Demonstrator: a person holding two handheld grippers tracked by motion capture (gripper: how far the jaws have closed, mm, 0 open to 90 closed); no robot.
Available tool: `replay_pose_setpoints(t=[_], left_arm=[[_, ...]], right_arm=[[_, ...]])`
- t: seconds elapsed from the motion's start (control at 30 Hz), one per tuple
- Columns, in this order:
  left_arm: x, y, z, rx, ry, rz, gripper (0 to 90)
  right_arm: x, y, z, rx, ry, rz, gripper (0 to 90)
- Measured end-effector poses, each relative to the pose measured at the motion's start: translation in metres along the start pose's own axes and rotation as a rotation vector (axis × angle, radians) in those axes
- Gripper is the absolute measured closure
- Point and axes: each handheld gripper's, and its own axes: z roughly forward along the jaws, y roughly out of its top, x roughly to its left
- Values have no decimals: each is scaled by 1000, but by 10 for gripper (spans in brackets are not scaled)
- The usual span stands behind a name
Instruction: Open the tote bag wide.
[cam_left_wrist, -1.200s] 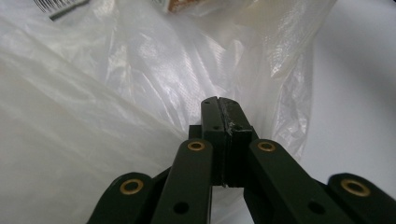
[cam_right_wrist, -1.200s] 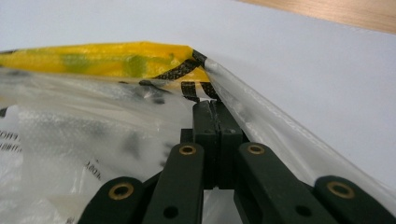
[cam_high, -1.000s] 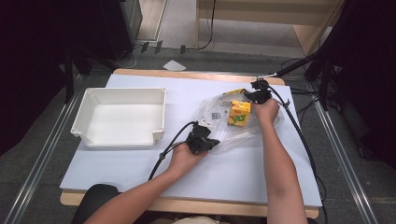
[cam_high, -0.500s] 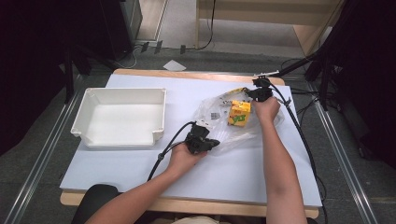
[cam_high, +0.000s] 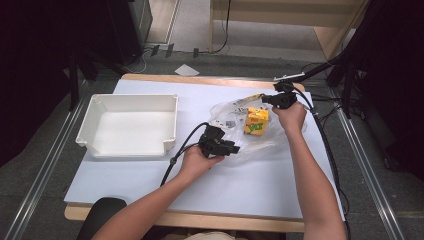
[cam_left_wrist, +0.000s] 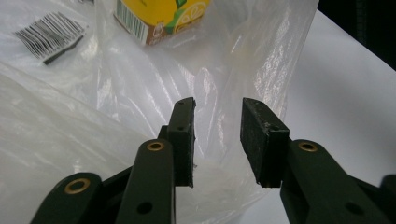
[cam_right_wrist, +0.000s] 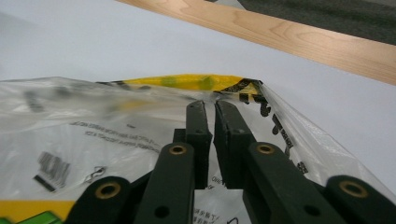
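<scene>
Left gripper (cam_high: 234, 148), seen from the high view, sits at the near edge of the clear plastic bag (cam_high: 265, 142), the yellow juice carton (cam_high: 256, 121) lying inside, far and right of it. Its own view shows its jaws, just opened, parted with bag film between them, ungripped. Right gripper (cam_right_wrist: 214, 105) (jaws nearly together, just easing apart) pinches the bag's far yellow-printed edge.

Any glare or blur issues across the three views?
High view: even light on the table, surroundings very dark, slightly soft. Left gripper view: plastic bag shows bright sheen, juice carton sharp, near claw parts soft. Right gripper view: the bag's print blurs at left, table edge stays clear.
</scene>
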Motion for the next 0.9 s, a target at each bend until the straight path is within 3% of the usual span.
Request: replay_pose_setpoints(t=[0.27, 0.57, 0.7, 0.9], left_arm=[[4, 16, -13, -21, -20, 0, 517], [14, 32, -25, 7, -47, 7, 471], [16, 37, -29, 18, -32, 26, 456], [21, 43, -33, 15, -45, 14, 435]], right_arm=[[11, 0, -24, -31, 39, -3, 790], [23, -12, -41, -41, 77, -32, 738], [28, -18, -48, -48, 101, -42, 697], [29, -26, -60, -91, 91, -47, 628]])
